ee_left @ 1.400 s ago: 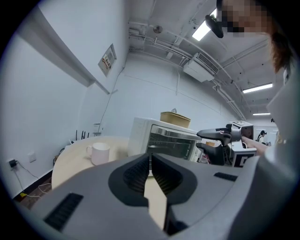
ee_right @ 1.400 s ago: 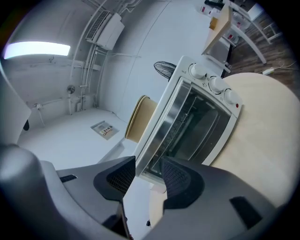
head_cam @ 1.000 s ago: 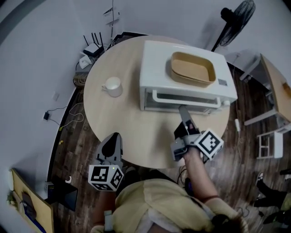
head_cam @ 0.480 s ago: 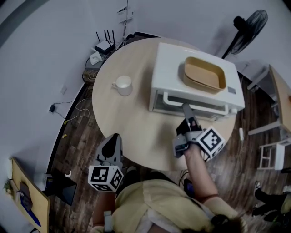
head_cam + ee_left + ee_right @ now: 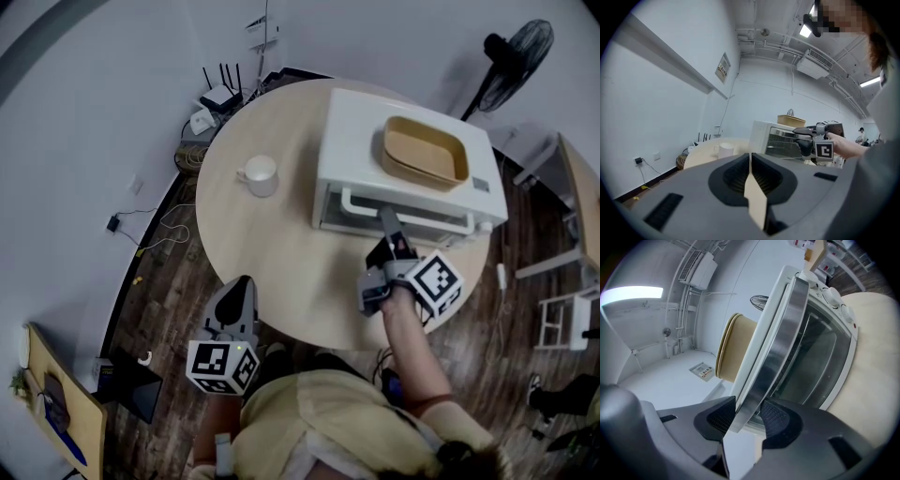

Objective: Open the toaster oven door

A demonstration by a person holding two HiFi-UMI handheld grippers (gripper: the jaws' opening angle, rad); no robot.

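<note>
Logged the right gripper (image 5: pixel 386 217) at the front face of the white box-shaped toaster oven (image 5: pixel 356 131), carried out on a bare, nearly straight forearm (image 5: pixel 412 347) from a pale-yellow-shirted torso (image 5: pixel 309 422). Found its jaws narrowed onto the oven's long metal-faced door handle bar (image 5: pixel 776 343), one ribbed pad on each side of the bar, in contact. Placed the grip left of the bar's middle, per the head view. Noted the glass door (image 5: pixel 811 362) upright on the oven front, the handle along its top edge.

Logged the left gripper (image 5: pixel 240 284) held low and well short of the oven, close to the torso, tips aimed toward the oven. Read its jaws as pressed flat together with nothing between them.

Surface: recorded a round pale wooden table (image 5: pixel 272 244) under the oven. Recorded a tan oblong shallow dish (image 5: pixel 424 150) lying on the oven's top. Recorded a white handled mug (image 5: pixel 260 174) upright to the oven's left, apart from it.

Room: noted a dark plank floor (image 5: pixel 159 291) below and to the left of the oven. Noted a black standing fan (image 5: pixel 518 47) beyond the oven's right rear corner. Noted a white router with black antennas (image 5: pixel 223 94) beyond the oven's left rear, against a plain white wall (image 5: pixel 94 112), with loose cables on the floor nearby.
</note>
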